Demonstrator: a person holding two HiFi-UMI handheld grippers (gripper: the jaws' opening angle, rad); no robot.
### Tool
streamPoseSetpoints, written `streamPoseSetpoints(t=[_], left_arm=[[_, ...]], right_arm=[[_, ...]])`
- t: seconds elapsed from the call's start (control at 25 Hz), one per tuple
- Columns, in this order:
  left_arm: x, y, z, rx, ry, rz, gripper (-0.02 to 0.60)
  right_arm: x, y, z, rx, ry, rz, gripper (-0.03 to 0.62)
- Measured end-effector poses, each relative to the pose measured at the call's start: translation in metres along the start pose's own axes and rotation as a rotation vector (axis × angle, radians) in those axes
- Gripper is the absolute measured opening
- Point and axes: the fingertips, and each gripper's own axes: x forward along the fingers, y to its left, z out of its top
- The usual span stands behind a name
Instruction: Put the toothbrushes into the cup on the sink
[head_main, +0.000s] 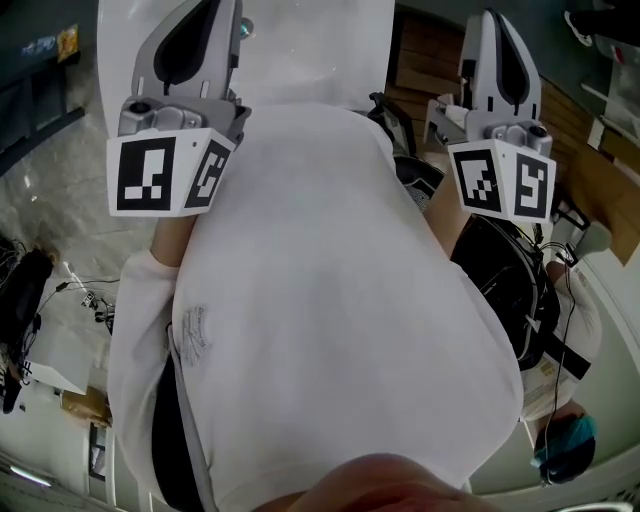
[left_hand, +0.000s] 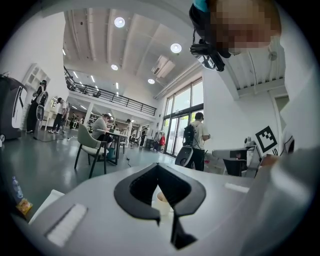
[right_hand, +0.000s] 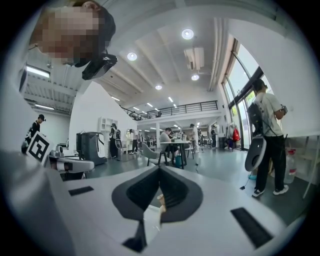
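Observation:
I see no toothbrush in any view. My left gripper (head_main: 200, 30) and right gripper (head_main: 500, 40) are both raised in front of the person's white shirt (head_main: 320, 300), and their marker cubes face the head camera. In the left gripper view the dark jaws (left_hand: 159, 167) meet at the tip with nothing held. A small pale cup (left_hand: 161, 198) shows through the gap behind them. The right gripper (right_hand: 160, 169) is likewise shut and empty, and only a pale blurred patch shows in its gap. Both gripper views look out level across a large hall.
A black backpack (head_main: 510, 290) and a teal cap (head_main: 565, 440) lie on the floor at the right. Cables (head_main: 90, 295) lie at the left. In the hall are a table with chairs (left_hand: 92, 145), seated people, and a standing person with a backpack (right_hand: 267, 130).

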Motion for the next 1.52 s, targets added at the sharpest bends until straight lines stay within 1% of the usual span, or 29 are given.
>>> streamPoseSetpoints(t=[0.28,0.56,0.76,1.08,1.24,1.44,1.52], left_arm=[[-0.026,0.001,0.007,0.004,-0.021,0.005,0.001],[-0.039,0.005,0.012,0.020,-0.035,-0.024,0.001],[-0.040,0.002,0.010,0.011,-0.028,-0.048,0.002],[-0.047,0.025,0.008,0.002,-0.009,-0.090,0.002],[-0.050,0.014,0.004,0.012,-0.005,-0.094,0.000],[-0.042,0.038,0.009,0.009,0.009,-0.081,0.001],[-0.040,0.037,0.008,0.008,0.014,-0.082,0.002]], right_arm=[[-0.024,0.023,-0.015,0.002,0.045,0.005,0.011],[-0.032,0.040,-0.024,0.005,0.059,-0.014,0.011],[-0.039,0.044,-0.027,0.007,0.069,-0.032,0.011],[-0.026,0.073,-0.031,0.004,0.095,-0.050,0.011],[-0.037,0.067,-0.035,-0.001,0.097,-0.048,0.011],[-0.014,0.073,-0.034,-0.001,0.112,-0.045,0.011],[-0.011,0.071,-0.036,0.003,0.115,-0.041,0.011]])
